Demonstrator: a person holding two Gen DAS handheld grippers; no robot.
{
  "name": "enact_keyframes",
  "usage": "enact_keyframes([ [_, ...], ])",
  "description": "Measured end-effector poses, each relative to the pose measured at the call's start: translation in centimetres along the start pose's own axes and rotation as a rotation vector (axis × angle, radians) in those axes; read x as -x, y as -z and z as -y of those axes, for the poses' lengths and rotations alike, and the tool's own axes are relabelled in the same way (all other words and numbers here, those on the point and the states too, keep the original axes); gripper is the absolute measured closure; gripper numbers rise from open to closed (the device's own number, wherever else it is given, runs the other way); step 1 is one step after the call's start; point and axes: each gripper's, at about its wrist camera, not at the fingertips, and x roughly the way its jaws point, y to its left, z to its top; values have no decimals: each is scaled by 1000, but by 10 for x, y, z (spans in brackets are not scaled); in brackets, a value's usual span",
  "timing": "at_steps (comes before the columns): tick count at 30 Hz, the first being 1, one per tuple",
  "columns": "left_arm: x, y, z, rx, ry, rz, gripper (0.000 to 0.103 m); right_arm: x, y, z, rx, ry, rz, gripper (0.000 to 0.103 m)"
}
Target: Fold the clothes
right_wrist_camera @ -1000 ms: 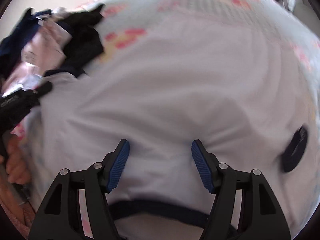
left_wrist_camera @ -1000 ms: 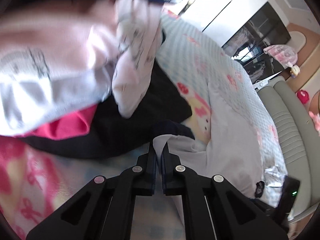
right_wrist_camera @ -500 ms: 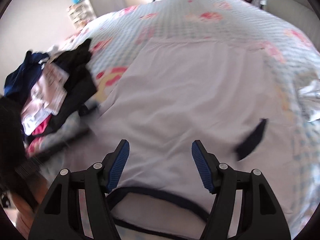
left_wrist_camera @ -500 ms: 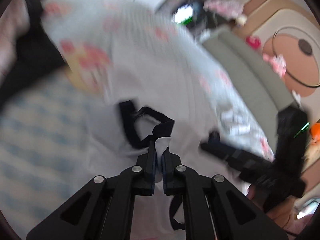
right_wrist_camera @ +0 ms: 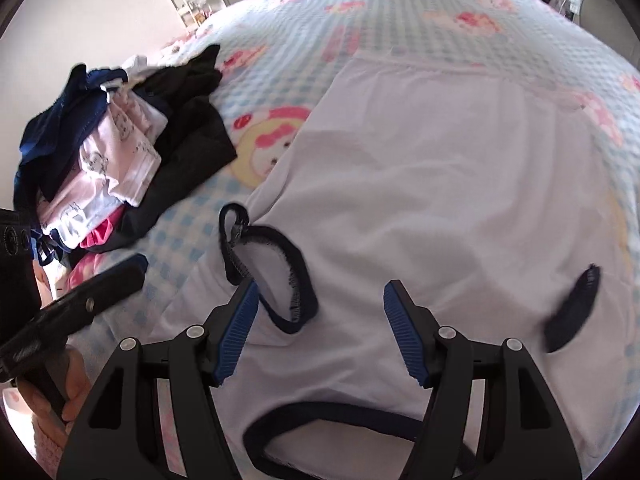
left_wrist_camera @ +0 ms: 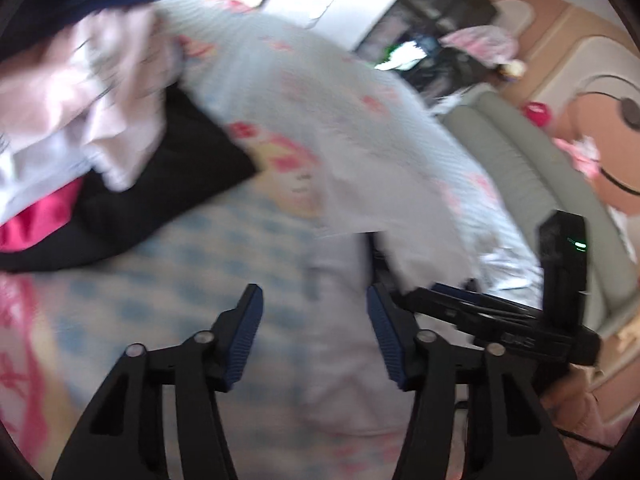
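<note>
A white shirt (right_wrist_camera: 440,200) with dark navy trim lies spread flat on the checked bedsheet (right_wrist_camera: 360,12). Its left sleeve (right_wrist_camera: 272,272) is folded inward onto the body, and the navy collar (right_wrist_camera: 332,420) lies at the near edge. My right gripper (right_wrist_camera: 318,328) hovers open above the shirt near the collar, with nothing between its pads. My left gripper (left_wrist_camera: 316,328) is opening its jaws over the shirt's edge (left_wrist_camera: 344,360) and the sheet, holding nothing. In the right wrist view the left gripper (right_wrist_camera: 132,270) is left of the folded sleeve.
A heap of unfolded clothes (right_wrist_camera: 120,152), black, navy, pale pink and red, sits on the bed left of the shirt. A grey sofa (left_wrist_camera: 520,152) runs along the bed's far side. A person's hand (right_wrist_camera: 72,384) holds the left gripper's handle.
The left gripper carried the sleeve edge over the shirt, then let go and pulled back left with jaws parting. The sleeve now lies folded in. The right gripper rose a little, still open.
</note>
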Motion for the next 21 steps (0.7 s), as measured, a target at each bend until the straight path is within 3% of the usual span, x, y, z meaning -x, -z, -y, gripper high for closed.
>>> enact_keyframes([
  [5, -4, 5, -1, -24, -46, -30, 57, -27, 7, -8, 18, -72, -89, 41],
  [9, -9, 7, -1, -45, -101, -60, 57, -20, 13, -10, 34, -33, -44, 43],
  [12, -9, 4, -2, -32, -93, -49, 57, -21, 12, -9, 71, 30, -29, 67],
  [13, -9, 3, -4, -17, -80, -41, 57, -21, 10, -6, 65, 31, -22, 83],
  [14, -8, 2, -6, -1, -68, -34, 57, -20, 8, -3, 56, 26, -15, 91],
  [18, -6, -2, -15, 56, -20, -6, 56, -6, 0, -4, 89, 58, 46, 97],
  [21, -4, -2, -8, 23, 13, 8, 55, 0, -7, 1, 87, 114, 67, 98],
])
